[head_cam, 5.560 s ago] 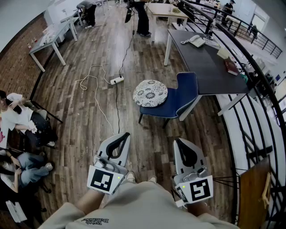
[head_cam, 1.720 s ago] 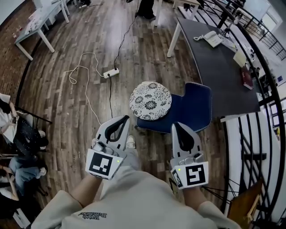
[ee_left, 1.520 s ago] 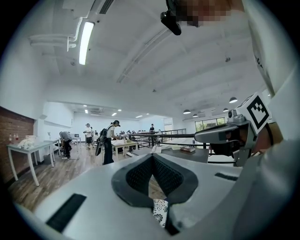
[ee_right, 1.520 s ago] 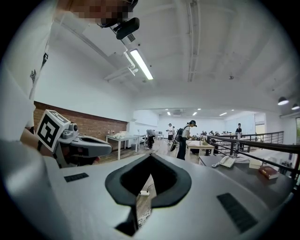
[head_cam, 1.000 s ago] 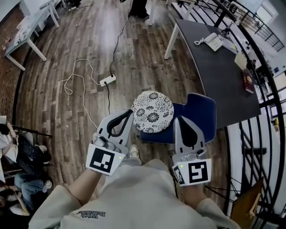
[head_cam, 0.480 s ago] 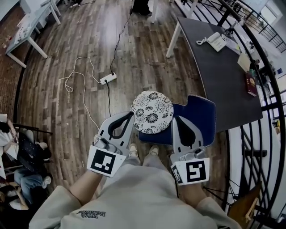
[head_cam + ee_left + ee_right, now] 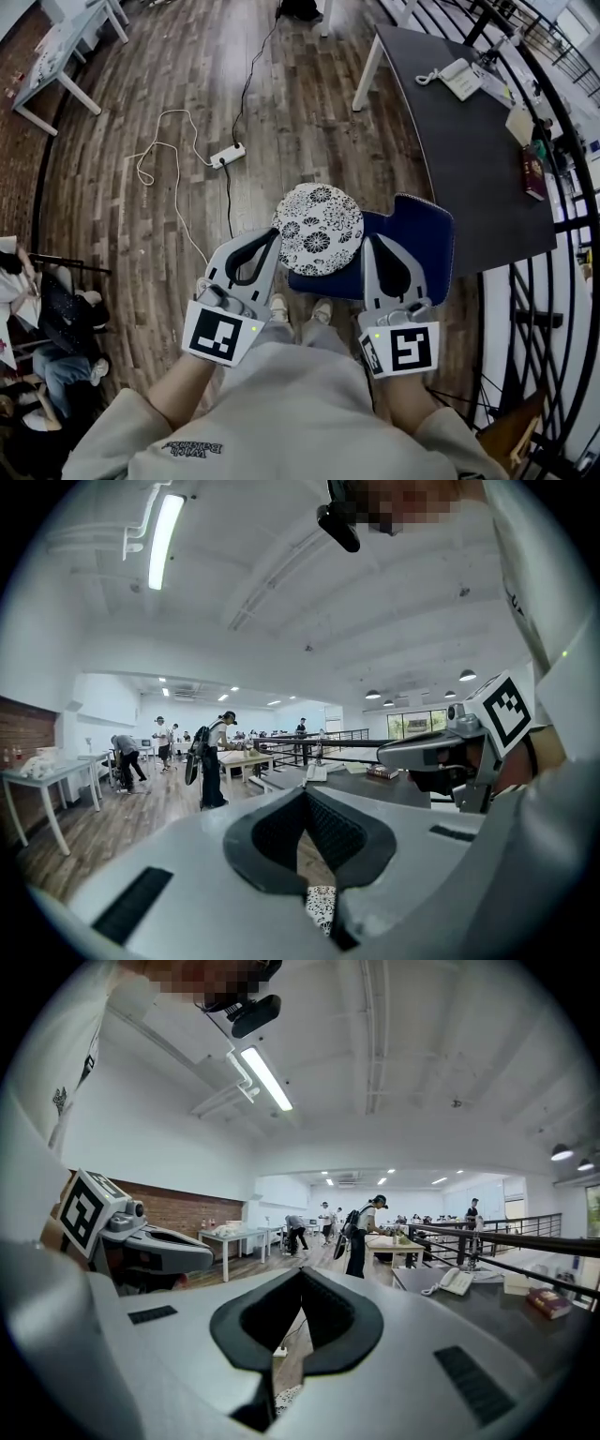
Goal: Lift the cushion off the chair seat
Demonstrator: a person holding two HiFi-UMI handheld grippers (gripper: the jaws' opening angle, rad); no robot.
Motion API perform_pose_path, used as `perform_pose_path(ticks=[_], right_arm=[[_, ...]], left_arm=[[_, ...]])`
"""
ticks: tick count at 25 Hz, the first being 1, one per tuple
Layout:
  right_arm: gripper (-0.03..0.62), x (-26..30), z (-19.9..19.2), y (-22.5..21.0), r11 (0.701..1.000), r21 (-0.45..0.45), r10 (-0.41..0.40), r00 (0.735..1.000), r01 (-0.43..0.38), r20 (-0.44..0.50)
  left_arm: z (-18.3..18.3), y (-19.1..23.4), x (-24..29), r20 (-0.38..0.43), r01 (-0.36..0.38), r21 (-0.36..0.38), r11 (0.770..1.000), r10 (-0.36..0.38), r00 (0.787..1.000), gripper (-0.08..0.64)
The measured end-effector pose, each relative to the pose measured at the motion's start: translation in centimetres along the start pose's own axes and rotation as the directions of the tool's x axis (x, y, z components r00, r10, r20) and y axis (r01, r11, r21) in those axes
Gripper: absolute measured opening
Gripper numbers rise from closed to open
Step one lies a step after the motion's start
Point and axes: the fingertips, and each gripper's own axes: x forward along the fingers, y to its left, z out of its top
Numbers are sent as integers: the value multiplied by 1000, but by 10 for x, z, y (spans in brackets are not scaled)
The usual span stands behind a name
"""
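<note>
- Two grippers are held side by side low in the head view. The left gripper (image 7: pixel 271 233) has its jaws pressed together, with nothing between them.
- The right gripper (image 7: pixel 368 240) also has its jaws closed on nothing.
- The round patterned cushion (image 7: pixel 319 228) lies on the seat of the blue chair (image 7: pixel 422 246), just beyond and between both gripper tips. Whether either tip touches it cannot be told.
- A dark desk (image 7: pixel 464 164) stands behind the chair, with a telephone (image 7: pixel 459 78) on it.
- A white power strip (image 7: pixel 228 155) lies on the wooden floor (image 7: pixel 141 244), farther off to the left.
</note>
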Motion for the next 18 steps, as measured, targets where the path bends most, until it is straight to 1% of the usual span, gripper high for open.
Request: perform_pose_path(ticks=[3,5,9,11,12,13,14,15,18], right_arm=[[3,10,-10,-19,999,23,-33,999,33,5],[3,21,-19,-29,999,22,-43,999,43,2],[5,49,-45,-53,998,23,-63,998,63,-16],[8,64,-61,-66,996,22,-80,996,81,-25],[38,72,-71,-70,996,21,-83,996,84,-32],[88,79,-81,-73,996,21,-83,996,84,-43],[112,87,-94,-76,996,22,-83,995,84,-56],[123,96,-108,-79,996,21,-85,994,87,-71],[150,126,-161,-91,996,3,-93,988,94,-123]], left_arm=[[-4,1,16,-5,6,18,1000,-6,1000,5],[-10,1,30,-6,15,32,999,-14,1000,5],[-29,11,64,-8,6,68,998,-6,1000,5],[-40,18,84,-7,4,70,998,-3,1000,5],[-46,21,93,-3,6,65,998,-6,1000,5],[-53,24,101,1,10,59,998,-11,1000,5],[-61,27,109,3,15,55,998,-15,1000,5],[-71,29,118,4,19,59,998,-19,1000,5],[-109,37,148,-5,21,108,994,-21,1000,5]])
